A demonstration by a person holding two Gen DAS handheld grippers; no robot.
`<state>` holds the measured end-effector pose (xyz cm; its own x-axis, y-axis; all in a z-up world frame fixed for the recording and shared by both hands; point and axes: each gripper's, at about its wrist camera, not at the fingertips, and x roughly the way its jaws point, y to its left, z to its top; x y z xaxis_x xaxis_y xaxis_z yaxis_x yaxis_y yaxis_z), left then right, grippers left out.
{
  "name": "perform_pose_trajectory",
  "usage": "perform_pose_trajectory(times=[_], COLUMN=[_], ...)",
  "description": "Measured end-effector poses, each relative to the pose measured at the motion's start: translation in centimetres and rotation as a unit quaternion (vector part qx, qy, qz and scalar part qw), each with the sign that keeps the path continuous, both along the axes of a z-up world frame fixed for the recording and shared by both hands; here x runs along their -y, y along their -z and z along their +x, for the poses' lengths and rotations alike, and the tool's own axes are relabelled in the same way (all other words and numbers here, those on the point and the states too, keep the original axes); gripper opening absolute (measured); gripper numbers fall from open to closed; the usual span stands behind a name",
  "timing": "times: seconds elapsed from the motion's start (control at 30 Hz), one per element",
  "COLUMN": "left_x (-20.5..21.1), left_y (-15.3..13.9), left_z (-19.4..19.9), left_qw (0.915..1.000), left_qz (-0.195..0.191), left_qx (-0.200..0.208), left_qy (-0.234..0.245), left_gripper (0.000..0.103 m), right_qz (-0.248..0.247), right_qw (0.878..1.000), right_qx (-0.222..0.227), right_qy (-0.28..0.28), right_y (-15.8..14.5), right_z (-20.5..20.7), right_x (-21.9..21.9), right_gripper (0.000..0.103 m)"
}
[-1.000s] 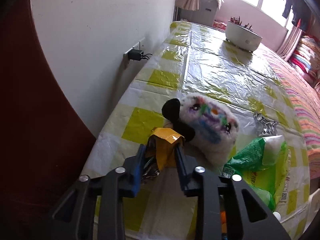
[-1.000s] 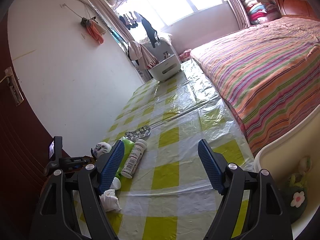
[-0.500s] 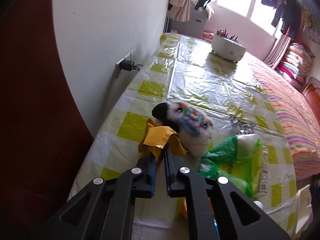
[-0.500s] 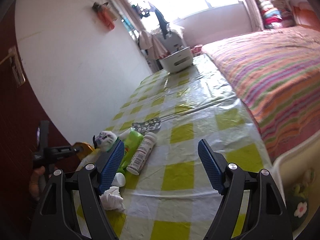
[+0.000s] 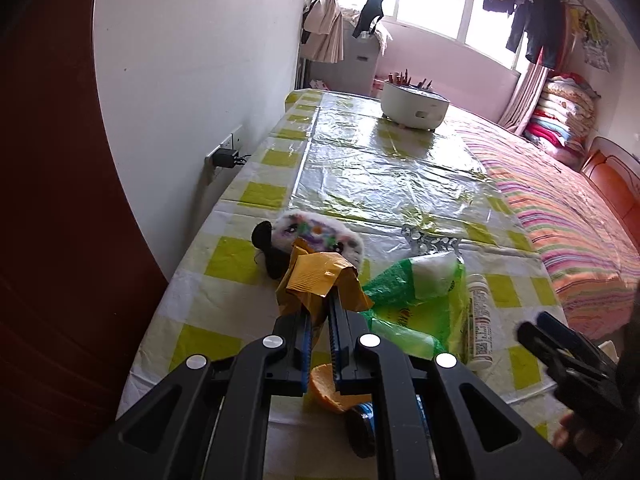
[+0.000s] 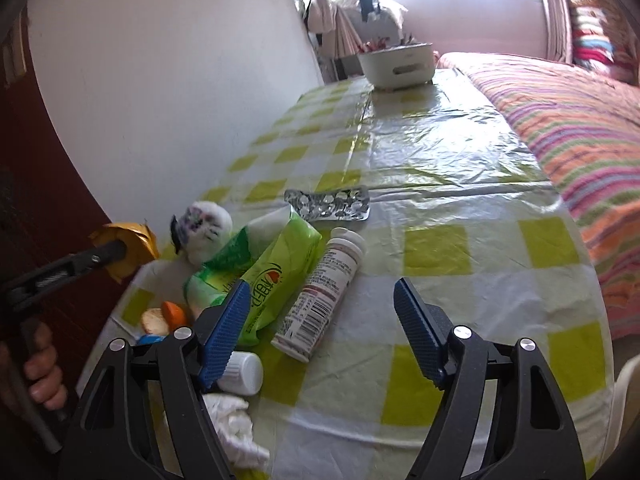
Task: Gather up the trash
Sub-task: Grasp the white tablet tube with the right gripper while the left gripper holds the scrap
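Note:
My left gripper [image 5: 319,309] is shut on a crumpled yellow wrapper [image 5: 318,276] and holds it above the table's near left corner; it also shows in the right wrist view [image 6: 124,246]. My right gripper [image 6: 322,312] is open and empty above the table. Below it lie a white pill bottle [image 6: 322,298], a green plastic bag [image 6: 260,276], a silver blister pack [image 6: 328,205], a small white cap bottle [image 6: 242,372], crumpled white tissue [image 6: 232,420] and orange peel [image 6: 174,312].
A white plush toy [image 5: 316,236] lies by the wall side. A white basin [image 5: 414,105] stands at the table's far end. The yellow checked tablecloth [image 6: 436,160] covers the table. A striped bed [image 6: 580,120] runs along the right. A dark red door [image 5: 48,200] is at left.
My left gripper closed on the yellow wrapper and lifted it off the table. My right gripper moved down and left toward the trash pile, still open.

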<state>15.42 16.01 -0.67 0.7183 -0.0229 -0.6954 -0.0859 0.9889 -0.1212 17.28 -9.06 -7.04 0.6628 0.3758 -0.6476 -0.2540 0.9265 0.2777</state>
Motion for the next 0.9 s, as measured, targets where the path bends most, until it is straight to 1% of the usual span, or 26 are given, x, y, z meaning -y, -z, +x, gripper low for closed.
perform_pose_trajectory(times=[0.07, 0.13, 0.2, 0.27, 0.3, 0.43, 0.5, 0.53, 0.67, 0.9], left_x=[0.1, 0.2, 0.3, 0.4, 0.5, 0.8, 1.0, 1.1, 1.8, 3.2], left_y=[-0.1, -0.2, -0.3, -0.4, -0.4, -0.5, -0.6, -0.6, -0.8, -1.3], left_z=[-0.2, -0.4, -0.5, -0.6, -0.7, -0.8, -0.8, -0.8, -0.8, -1.0], left_qw=[1.0000, 1.0000, 1.0000, 1.0000, 0.9999, 0.9999, 0.9998, 0.9998, 0.9997, 0.9989], left_qz=[-0.002, -0.001, 0.000, 0.000, -0.001, 0.000, 0.001, 0.001, 0.004, 0.007], left_qx=[0.002, 0.005, 0.006, 0.007, 0.007, 0.010, 0.010, 0.011, 0.014, 0.027], left_qy=[0.003, 0.003, 0.006, 0.007, 0.008, 0.011, 0.014, 0.015, 0.021, 0.039], left_gripper=[0.008, 0.008, 0.008, 0.008, 0.008, 0.008, 0.008, 0.008, 0.008, 0.008], right_qz=[-0.023, -0.043, -0.058, -0.073, -0.077, -0.087, -0.086, -0.087, -0.069, -0.053], right_qw=[1.000, 0.999, 0.998, 0.997, 0.996, 0.994, 0.994, 0.994, 0.995, 0.996], right_qx=[-0.008, -0.017, -0.026, -0.035, -0.040, -0.051, -0.059, -0.056, -0.059, -0.050], right_qy=[-0.007, -0.013, -0.017, -0.022, -0.025, -0.036, -0.042, -0.042, -0.045, -0.042], right_y=[0.5, 1.2, 1.8, 2.4, 2.6, 3.3, 3.7, 3.6, 3.5, 2.8], right_z=[0.7, 1.4, 2.0, 2.6, 2.9, 3.8, 4.1, 4.1, 4.2, 3.3], right_x=[-0.8, -1.5, -2.1, -2.5, -2.7, -3.2, -3.3, -3.4, -2.9, -1.6], right_gripper=[0.062, 0.061, 0.058, 0.050, 0.048, 0.048, 0.045, 0.040, 0.031, 0.029])
